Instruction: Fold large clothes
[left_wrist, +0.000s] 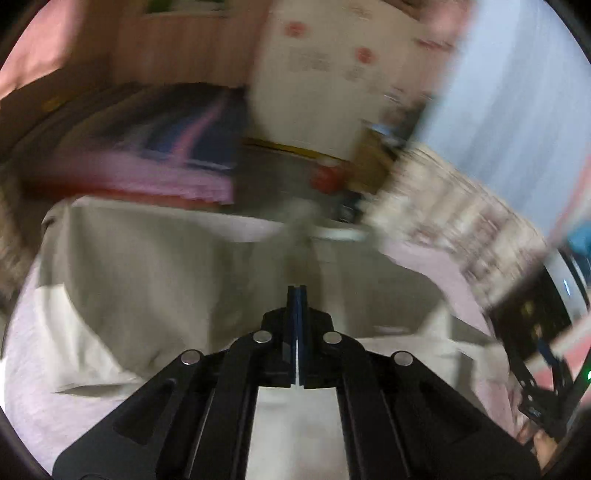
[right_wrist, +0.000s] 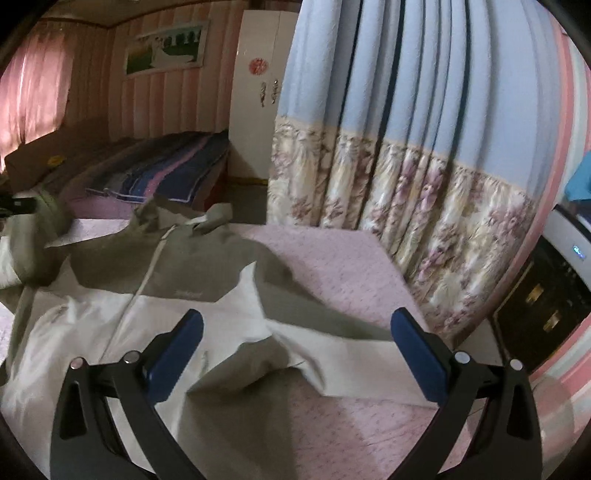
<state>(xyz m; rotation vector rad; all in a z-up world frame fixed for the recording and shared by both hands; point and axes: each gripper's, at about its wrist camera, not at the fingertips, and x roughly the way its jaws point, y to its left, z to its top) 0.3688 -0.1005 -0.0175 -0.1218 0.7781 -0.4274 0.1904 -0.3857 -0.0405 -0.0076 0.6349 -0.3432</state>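
Fingers on the left gripper (left_wrist: 296, 295) were pressed together, with a thin strip of pale fabric showing between the pads lower down, so it looked clamped on a fold of the jacket (left_wrist: 155, 266), though the blur in that view made the bite hard to confirm. Right gripper (right_wrist: 295, 347) had its blue pads (right_wrist: 176, 350) wide apart, holding nothing, hovering over the jacket's near sleeve (right_wrist: 343, 354). Jacket lay spread front-up on the pink quilted bedspread (right_wrist: 332, 258), zipper (right_wrist: 144, 280) running away toward the hood (right_wrist: 177, 218), olive upper part and cream lower part. Near sleeve lay flat and angled out across the bedspread toward the floral curtain (right_wrist: 406, 184). At the left edge of the right view the far side of the jacket was lifted and bunched up, likely where the left gripper held it. My read: step in hand was folding a side or sleeve in over the body. To do it well: keep the left bite firm, carry the fabric low and across toward the zipper line so it doesn't drag the body along. Right gripper should drop onto the sleeve near its cuff, pinch a single layer, and fold it in parallel to the zipper. Risk: cloth looked slick, so a shallow pinch could slip out.
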